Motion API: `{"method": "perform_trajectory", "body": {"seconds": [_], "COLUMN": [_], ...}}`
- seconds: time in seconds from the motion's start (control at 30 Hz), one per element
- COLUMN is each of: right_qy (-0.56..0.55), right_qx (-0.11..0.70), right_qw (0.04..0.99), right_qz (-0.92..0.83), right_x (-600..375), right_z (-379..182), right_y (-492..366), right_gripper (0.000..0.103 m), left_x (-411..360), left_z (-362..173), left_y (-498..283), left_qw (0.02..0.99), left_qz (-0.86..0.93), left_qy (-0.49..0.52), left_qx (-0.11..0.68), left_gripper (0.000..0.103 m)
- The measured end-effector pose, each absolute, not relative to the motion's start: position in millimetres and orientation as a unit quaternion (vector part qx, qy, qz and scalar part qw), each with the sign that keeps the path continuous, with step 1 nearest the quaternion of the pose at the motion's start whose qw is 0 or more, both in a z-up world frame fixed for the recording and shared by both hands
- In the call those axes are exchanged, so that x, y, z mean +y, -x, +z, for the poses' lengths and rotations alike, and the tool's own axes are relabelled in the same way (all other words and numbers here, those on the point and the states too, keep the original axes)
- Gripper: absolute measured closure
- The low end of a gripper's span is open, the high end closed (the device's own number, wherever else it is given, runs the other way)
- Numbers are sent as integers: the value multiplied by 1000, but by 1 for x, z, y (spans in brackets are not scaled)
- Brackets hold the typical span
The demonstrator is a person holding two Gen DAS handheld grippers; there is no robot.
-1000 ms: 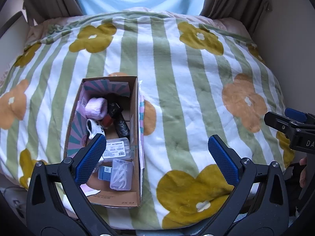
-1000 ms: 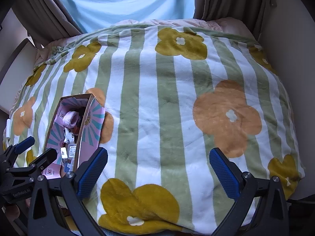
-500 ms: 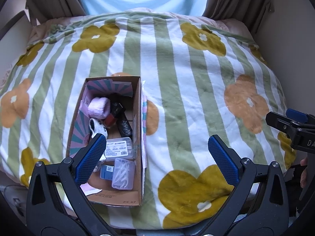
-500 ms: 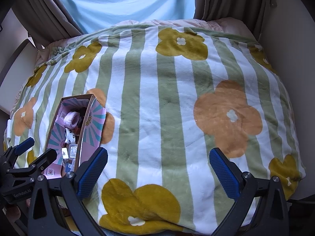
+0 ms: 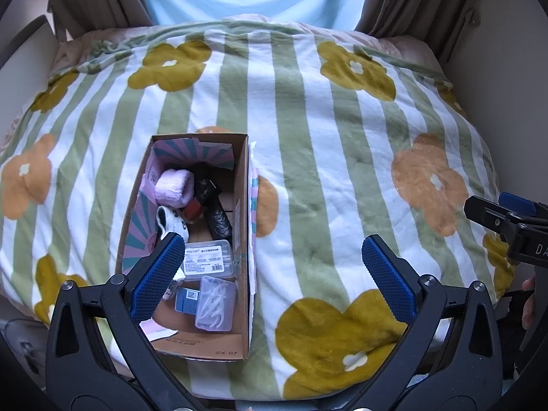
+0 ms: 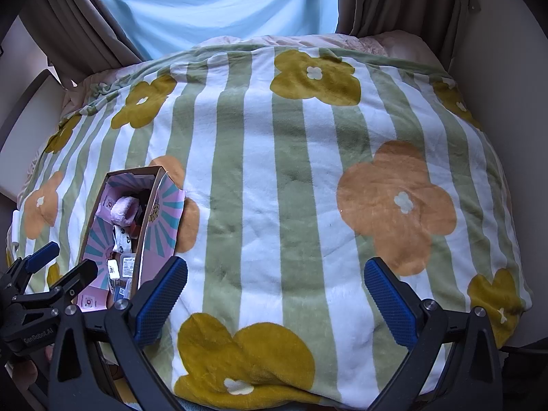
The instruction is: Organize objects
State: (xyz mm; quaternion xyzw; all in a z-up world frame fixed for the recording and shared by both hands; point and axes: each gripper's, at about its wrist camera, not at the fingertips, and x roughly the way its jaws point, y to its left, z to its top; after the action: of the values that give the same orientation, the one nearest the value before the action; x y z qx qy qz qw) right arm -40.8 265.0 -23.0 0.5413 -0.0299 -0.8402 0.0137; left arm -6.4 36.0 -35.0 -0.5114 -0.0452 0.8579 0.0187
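I hold my left gripper [image 5: 270, 267] above the near end of the cardboard box [image 5: 241, 226] on the striped flower blanket [image 5: 308, 171], jaws spread wide with nothing between them. My right gripper [image 6: 275, 291] hangs over bare blanket well to the right of the box, equally wide and empty. Everything loose already lies inside the box: a pink fluffy roll [image 5: 173, 186] and a black-and-white sock [image 5: 169, 222] toward the far end, a dark wrapped bundle [image 5: 217, 221] mid-box, a labelled clear case [image 5: 207, 258], and a clear case of floss picks [image 5: 215, 303] beside a small blue box [image 5: 186, 299] at the near end. I see nothing left out on the blanket, so I judge the gathering done or just starting; next I would need to pick one item inside and lower the left jaws squarely over it.
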Motion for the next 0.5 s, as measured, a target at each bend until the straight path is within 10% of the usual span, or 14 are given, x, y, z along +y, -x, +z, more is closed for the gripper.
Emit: {"method": "perform_trajectory", "body": {"seconds": [0.5], "right_qy": [-541], "right_qx": [-29], "right_qw": [15], "right_qz": [-840], "right_x": [266], "right_z": [-23], "right_y": [41], "right_gripper": [0], "left_x": [43], "left_z": [-37], "left_y": [11], "left_qw": [15], "left_qz": [858], "left_qy": [511], "left_qx": [-38], "left_gripper": [0]}}
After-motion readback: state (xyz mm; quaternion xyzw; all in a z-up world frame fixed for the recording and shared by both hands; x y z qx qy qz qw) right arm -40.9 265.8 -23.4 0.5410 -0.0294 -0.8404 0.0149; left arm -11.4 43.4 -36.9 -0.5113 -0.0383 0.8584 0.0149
